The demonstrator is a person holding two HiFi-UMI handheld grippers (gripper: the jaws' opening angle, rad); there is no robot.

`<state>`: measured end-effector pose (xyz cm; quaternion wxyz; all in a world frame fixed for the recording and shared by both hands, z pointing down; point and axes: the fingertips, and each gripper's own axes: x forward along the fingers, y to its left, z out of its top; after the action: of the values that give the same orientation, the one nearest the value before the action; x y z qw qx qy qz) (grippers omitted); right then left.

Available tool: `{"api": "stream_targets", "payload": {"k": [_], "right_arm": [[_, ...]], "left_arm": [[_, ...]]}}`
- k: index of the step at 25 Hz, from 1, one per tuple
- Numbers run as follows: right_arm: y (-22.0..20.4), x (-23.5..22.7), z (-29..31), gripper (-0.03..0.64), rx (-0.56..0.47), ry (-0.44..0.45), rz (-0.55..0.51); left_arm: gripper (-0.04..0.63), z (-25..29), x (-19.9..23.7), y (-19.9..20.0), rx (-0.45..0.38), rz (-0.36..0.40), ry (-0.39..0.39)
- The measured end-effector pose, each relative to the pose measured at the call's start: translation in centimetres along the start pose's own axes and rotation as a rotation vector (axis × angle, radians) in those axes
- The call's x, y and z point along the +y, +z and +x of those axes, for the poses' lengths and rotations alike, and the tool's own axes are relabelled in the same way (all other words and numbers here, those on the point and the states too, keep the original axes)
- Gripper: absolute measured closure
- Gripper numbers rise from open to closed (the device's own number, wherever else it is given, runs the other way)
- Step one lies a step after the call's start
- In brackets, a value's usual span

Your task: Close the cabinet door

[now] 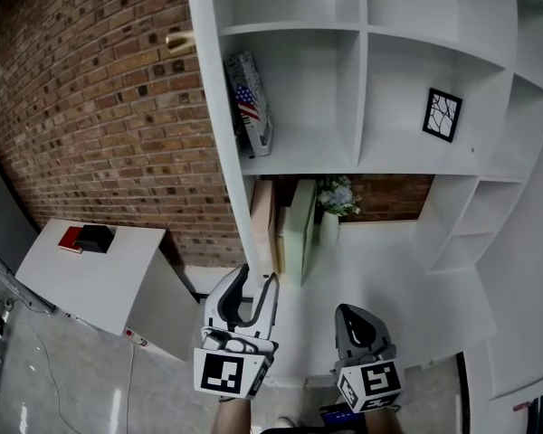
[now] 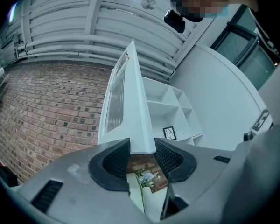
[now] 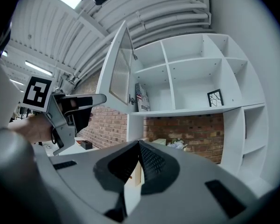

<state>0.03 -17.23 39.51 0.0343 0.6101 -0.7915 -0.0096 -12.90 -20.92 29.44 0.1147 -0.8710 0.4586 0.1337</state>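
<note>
door: the cabinet door (image 1: 219,107) is standing wide open, edge-on in the head view, running from the top centre-left of the frame down to just above the left claw. A brass knob (image 1: 181,41) is sticking out of it near the top left.
cabinet: the white shelves (image 1: 362,165) are filling the right half of the frame, fully exposed, with a flag-cover book (image 1: 252,107) sitting just right of the door.
left claw: the left claw (image 2: 142,155) is pointing up at the door's bottom edge with its jaws spread. The edge is sitting between the pads, and as far as I can tell they aren't squeezing it.
right claw: the right claw (image 3: 139,146) is hanging at lower centre-right of the head view, pinched closed on nothing, well apart from the door.
step: I'm guessing we're right at the start, getting contact on the door. It isn't swinging shut yet.
next move: probably leaning a jaw against the door's face, or clamping the edge, then sweeping it toward frame right across the shelves until it's sitting flush.
</note>
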Motion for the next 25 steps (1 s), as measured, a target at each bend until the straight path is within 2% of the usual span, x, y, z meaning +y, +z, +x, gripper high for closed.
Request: {"api": "stream_targets", "payload": {"k": [10, 19, 25], "right_arm": [[0.1, -3.2, 0.6, 0.617, -0.012, 0.006, 0.004], [1.0, -6.3, 1.5, 0.617, -0.035, 0.032, 0.005], [1.5, -8.2, 2.1, 0.617, -0.039, 0.045, -0.005]], "left_arm": [[0.425, 2.7, -2.9, -1.0, 0.023, 0.049, -0.007], [0.423, 5.4, -4.9, -1.5, 0.056, 0.168, 0.005], [0.419, 6.6, -5.6, -1.8, 0.053, 0.163, 0.030]]}}
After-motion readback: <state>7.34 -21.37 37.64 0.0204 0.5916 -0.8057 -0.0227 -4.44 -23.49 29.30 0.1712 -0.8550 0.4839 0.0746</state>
